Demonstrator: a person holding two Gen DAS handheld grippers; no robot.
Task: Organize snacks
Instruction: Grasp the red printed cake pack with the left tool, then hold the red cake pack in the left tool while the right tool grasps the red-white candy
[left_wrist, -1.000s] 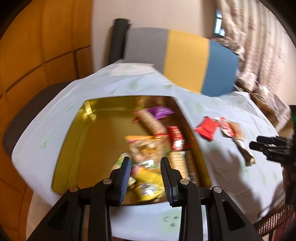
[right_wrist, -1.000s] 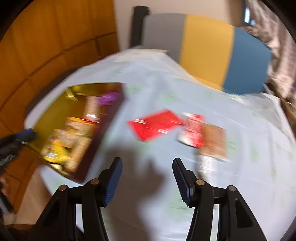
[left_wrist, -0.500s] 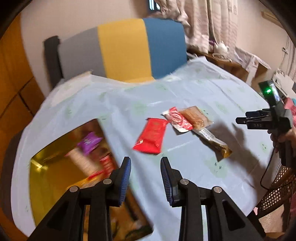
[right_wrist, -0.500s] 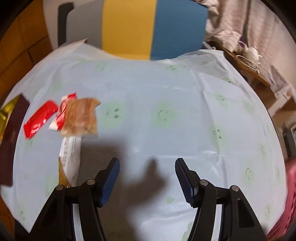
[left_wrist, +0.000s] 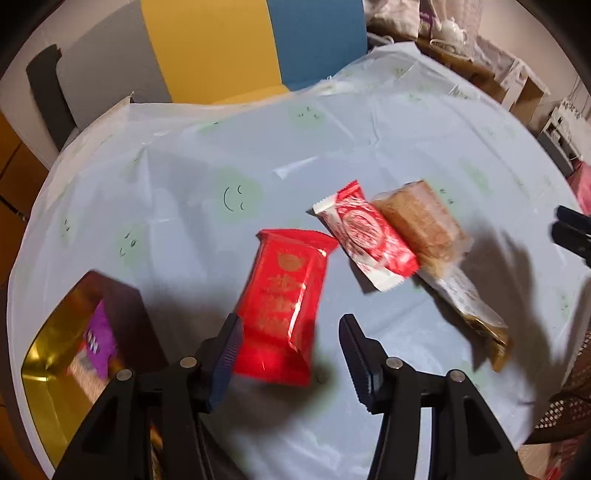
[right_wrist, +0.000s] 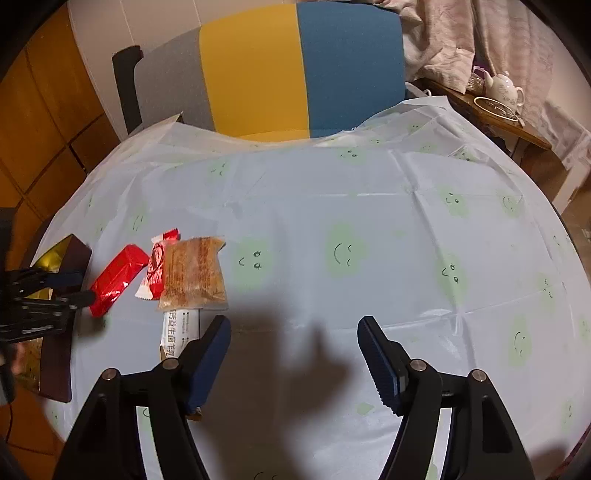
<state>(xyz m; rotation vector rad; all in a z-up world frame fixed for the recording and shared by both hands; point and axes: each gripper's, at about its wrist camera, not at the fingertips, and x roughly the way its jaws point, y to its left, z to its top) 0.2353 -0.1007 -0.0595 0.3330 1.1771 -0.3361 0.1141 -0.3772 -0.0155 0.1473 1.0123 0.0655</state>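
Note:
My left gripper (left_wrist: 291, 352) hangs over a red snack packet (left_wrist: 284, 295). Its jaws are opening, and the packet's near end lies between them with a gap to the right pad. To the right lie a red-and-white packet (left_wrist: 365, 240), a brown cake packet (left_wrist: 421, 221) and a long white-and-gold packet (left_wrist: 476, 314). The gold tin (left_wrist: 44, 373) with a purple packet (left_wrist: 99, 336) sits at lower left. My right gripper (right_wrist: 295, 354) is opening over bare tablecloth. The long packet (right_wrist: 181, 332) runs beside its left finger, with the red packet (right_wrist: 118, 277) and brown cake packet (right_wrist: 194, 273) further left.
The round table wears a pale blue cloth with green smiley faces (right_wrist: 343, 251). A grey, yellow and blue chair back (right_wrist: 295, 70) stands behind it. A teapot (right_wrist: 504, 86) sits on a side table at far right. Wooden panelling (right_wrist: 44, 110) fills the left.
The left view swung from over the tin to the loose packets, and its jaws spread wide. The right view swept right off the tin, then steadied, its jaws widening.

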